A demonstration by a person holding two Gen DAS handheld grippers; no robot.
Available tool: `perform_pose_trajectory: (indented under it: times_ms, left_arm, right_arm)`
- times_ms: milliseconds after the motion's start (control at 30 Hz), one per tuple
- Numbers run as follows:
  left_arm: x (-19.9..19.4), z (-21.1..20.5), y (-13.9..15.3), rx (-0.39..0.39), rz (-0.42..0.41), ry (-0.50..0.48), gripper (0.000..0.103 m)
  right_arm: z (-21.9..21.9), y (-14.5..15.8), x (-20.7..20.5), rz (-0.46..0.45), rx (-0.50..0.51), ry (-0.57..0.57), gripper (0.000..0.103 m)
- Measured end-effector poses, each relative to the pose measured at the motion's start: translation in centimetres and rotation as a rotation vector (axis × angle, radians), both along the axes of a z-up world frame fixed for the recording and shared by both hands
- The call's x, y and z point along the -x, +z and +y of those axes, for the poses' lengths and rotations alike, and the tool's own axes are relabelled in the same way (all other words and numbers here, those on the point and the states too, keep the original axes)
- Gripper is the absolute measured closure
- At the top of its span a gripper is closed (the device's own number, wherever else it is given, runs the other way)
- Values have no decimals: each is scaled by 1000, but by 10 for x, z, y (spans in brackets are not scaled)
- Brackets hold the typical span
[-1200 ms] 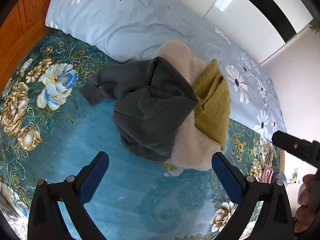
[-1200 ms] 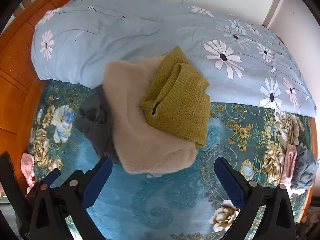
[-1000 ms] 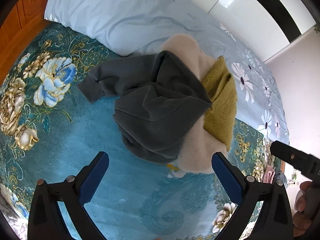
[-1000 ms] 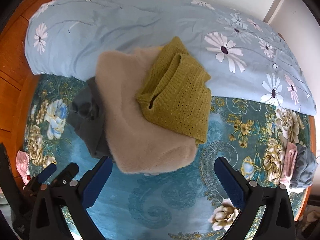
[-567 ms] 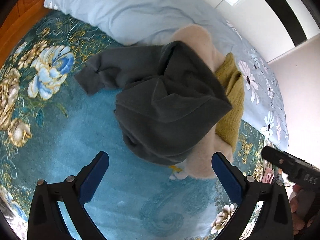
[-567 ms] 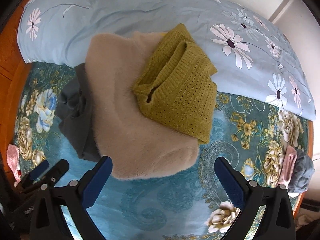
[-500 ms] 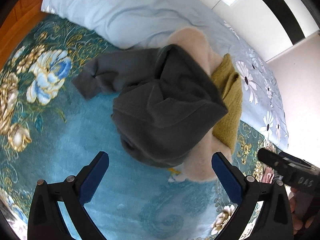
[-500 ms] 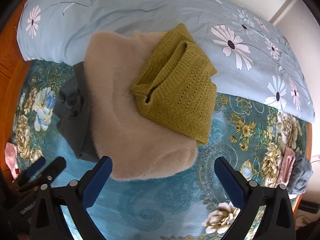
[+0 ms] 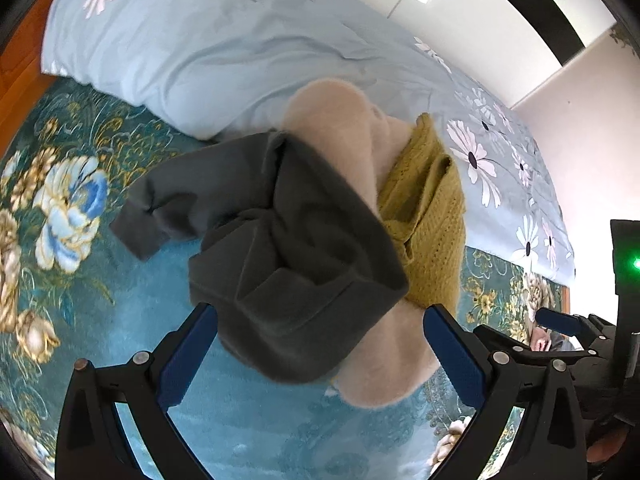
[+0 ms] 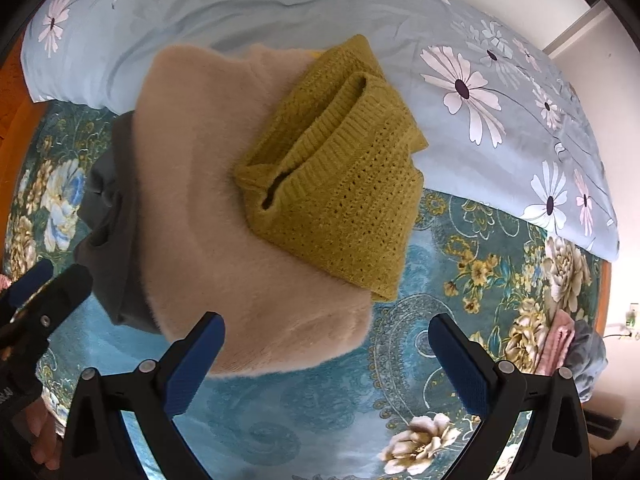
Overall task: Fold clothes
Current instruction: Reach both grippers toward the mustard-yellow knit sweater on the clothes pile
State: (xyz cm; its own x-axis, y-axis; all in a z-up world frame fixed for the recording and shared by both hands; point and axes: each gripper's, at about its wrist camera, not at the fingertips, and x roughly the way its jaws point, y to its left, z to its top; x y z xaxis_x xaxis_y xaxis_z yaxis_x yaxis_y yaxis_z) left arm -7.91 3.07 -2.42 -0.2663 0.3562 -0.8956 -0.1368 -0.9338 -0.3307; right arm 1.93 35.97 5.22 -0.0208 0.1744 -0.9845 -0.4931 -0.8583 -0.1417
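A pile of clothes lies on the teal floral bedspread [image 9: 100,320]. A crumpled dark grey sweatshirt [image 9: 288,264] lies against a fluffy beige garment [image 10: 224,216], and a folded mustard knit sweater [image 10: 344,184] rests on the beige one. My left gripper [image 9: 320,356] is open and empty, its blue pads either side of the near edge of the grey sweatshirt. My right gripper [image 10: 328,360] is open and empty at the near edge of the beige garment. The mustard sweater also shows in the left wrist view [image 9: 428,232].
A light blue flowered duvet [image 10: 500,80] is bunched along the far side of the bed. A small pink and grey-blue bundle of clothes [image 10: 572,348] lies at the bed's right edge. A wooden frame [image 9: 16,72] runs along the left, white wardrobe doors [image 9: 460,12] behind.
Both grippers have moved closer to the pile, which now looms larger in both views. Both jaws stay open. The clothes have not moved.
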Motion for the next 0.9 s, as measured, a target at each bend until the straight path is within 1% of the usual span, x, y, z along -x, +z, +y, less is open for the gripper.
perform_pose_trajectory:
  times_ms: [100,300,500,567,633,733,900]
  left_arm:
    - [7,10,1,11,20,-31,1]
    - [18,25,-1,12,30,-82,1]
    - [29,41,-4,48,41,-123,1]
    - [33,46,-3,49,52,-132,1]
    - [37,49,0,50,68,-142,1]
    - [46,59,9,58,105,-163,1]
    - [65,101,22,55,163,-248,1]
  right_arm:
    - [6,-6,4,-20,-5,15,0]
    - [13,-15,13,-37,-9,36,0]
    - [25,-27,18,-51,2,41,0]
    - [30,-32,18,-53,10,33,0]
    - [36,-35,17,-47,22,15,0]
    - [48,-29,2,-11,37,-52,0]
    - [67,-19,-23,47,60,-163,0]
